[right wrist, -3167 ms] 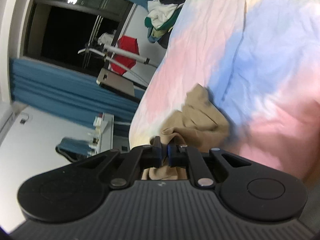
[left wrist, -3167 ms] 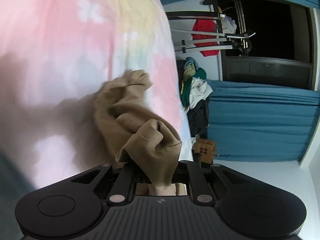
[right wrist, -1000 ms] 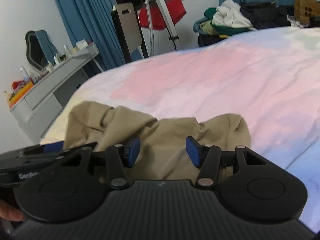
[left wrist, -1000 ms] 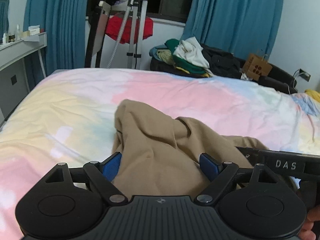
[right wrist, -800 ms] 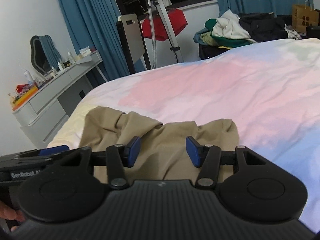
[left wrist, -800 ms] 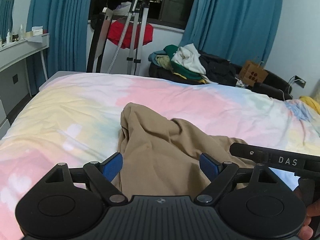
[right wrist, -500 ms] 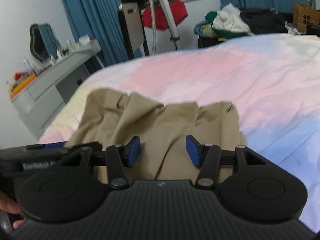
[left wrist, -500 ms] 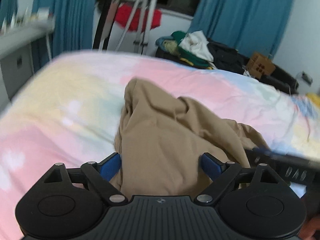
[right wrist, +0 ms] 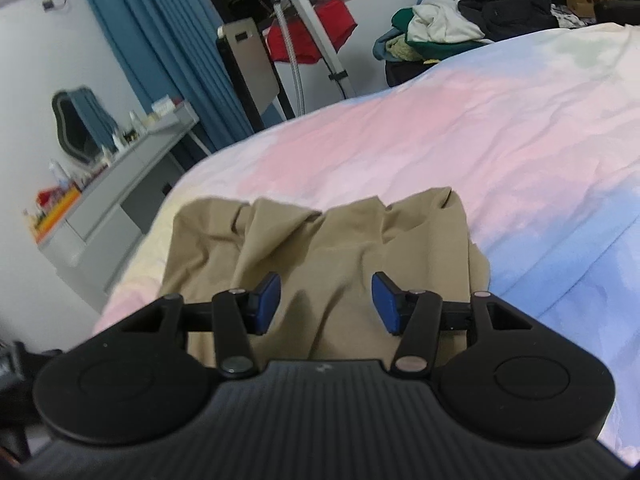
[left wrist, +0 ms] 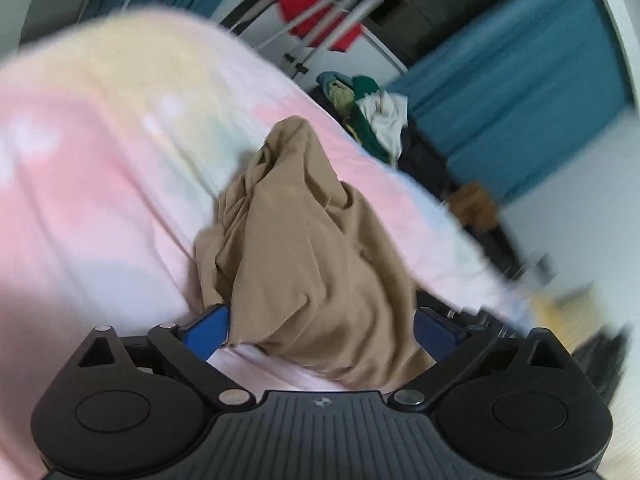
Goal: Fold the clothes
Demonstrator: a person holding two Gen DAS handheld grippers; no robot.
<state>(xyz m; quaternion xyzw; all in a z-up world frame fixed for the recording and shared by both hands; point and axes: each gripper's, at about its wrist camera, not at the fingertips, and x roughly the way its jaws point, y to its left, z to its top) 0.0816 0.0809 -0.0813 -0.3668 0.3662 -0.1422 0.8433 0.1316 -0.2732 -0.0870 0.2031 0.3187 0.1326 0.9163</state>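
left black hand-held gripper [left wrist: 322, 330]: blue pads spread wide, grasping nothing. crumpled tan cotton garment [left wrist: 308, 256]: on pastel tie-dye bedsheet [left wrist: 100, 184], directly ahead, long axis running away. right black hand-held gripper [right wrist: 325, 302]: likewise spread, empty, over garment's near edge; neither clearly nearer.

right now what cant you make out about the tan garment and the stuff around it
- Tan garment: bunched on the bedsheet; its type, sleeves, legs or hems cannot be told in either view.
- Its near edge: hidden behind the right gripper body in the right wrist view, and behind the left gripper body in the left wrist view.
- Clothes pile: motion blur smears the left wrist view.
- Items on the dresser: too small, right wrist view.
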